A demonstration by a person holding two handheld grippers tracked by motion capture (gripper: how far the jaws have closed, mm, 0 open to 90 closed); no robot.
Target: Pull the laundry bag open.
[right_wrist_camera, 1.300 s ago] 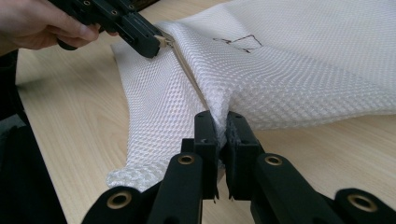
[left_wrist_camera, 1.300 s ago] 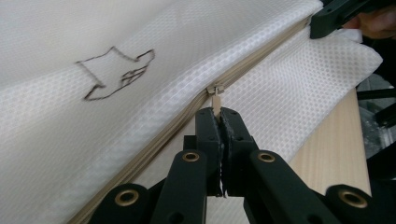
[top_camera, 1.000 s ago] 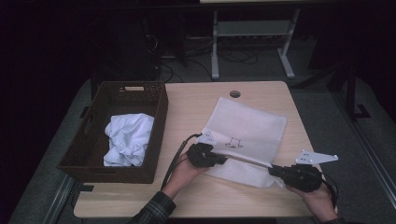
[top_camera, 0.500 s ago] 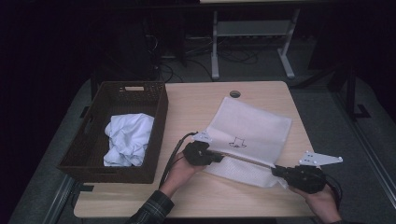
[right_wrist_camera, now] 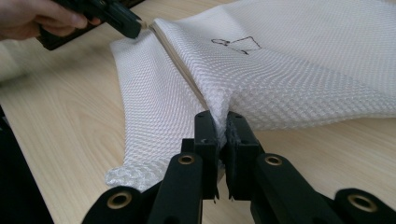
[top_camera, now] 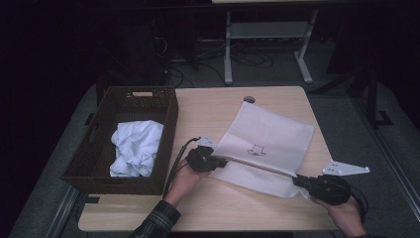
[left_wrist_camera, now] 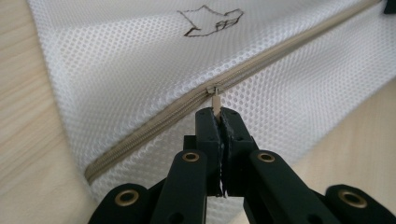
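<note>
A white mesh laundry bag (top_camera: 267, 136) with a small black drawing lies on the wooden table (top_camera: 208, 109). A beige zipper (left_wrist_camera: 261, 65) runs along its folded edge. My left gripper (top_camera: 215, 162) is shut on the zipper pull (left_wrist_camera: 216, 101) near the bag's left end. My right gripper (top_camera: 299, 182) is shut on the mesh at the bag's right end (right_wrist_camera: 218, 114), where the cloth bunches between its jaws. In the right gripper view the left gripper (right_wrist_camera: 135, 25) shows at the far end of the zipper, held by a hand.
A dark wicker basket (top_camera: 104, 129) stands at the table's left with a crumpled white cloth (top_camera: 134, 147) inside. A small round dark object (top_camera: 248, 99) sits near the table's far edge. Metal table legs (top_camera: 228, 44) stand beyond.
The left gripper has slid left along the bag's edge with the zipper pull. The right gripper has shifted slightly right, stretching the edge taut.
</note>
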